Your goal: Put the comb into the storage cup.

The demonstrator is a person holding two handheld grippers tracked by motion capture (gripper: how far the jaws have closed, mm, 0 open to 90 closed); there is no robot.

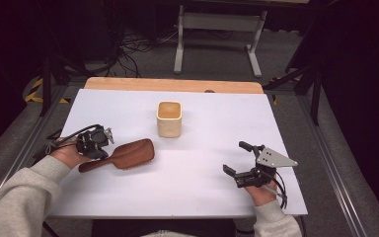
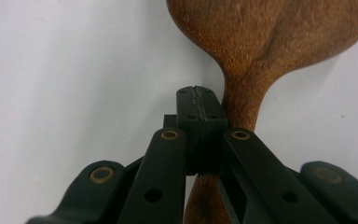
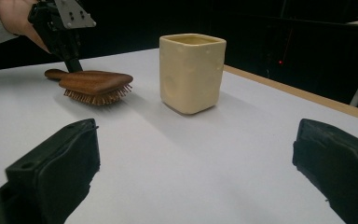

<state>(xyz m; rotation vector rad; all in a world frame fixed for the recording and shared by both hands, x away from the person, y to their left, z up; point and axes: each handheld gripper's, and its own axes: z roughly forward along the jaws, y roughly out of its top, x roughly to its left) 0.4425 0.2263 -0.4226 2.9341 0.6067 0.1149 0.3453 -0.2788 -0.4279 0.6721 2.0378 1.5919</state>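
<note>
In the high view, the wooden hairbrush (image 1: 123, 156) lies flat on the white tabletop (image 1: 202, 182) toward the left, its handle pointing at the person's left hand, and the left hand-held gripper (image 1: 100, 139) sits right at that handle; the cream cup (image 1: 169, 118) stands upright farther back near the middle, well apart from the brush. The right hand-held gripper (image 1: 233, 173) rests low at the right with its jaws spread wide and nothing between them. Judging from this, the work has barely begun: the brush is not lifted, and everything that follows a pickup is left to do. In the left gripper view, the left gripper's jaws are pressed together with no gap, lying just beside the narrow neck of the brush (image 2: 242, 100) rather than around it, so no grasp is made. In the right gripper view, the brush (image 3: 95, 84) shows a reddish-brown, smooth rounded back facing up and its bristles facing down against the tabletop, with the cup (image 3: 192, 72) to its right, pale, squarish and slightly dimpled.
</note>
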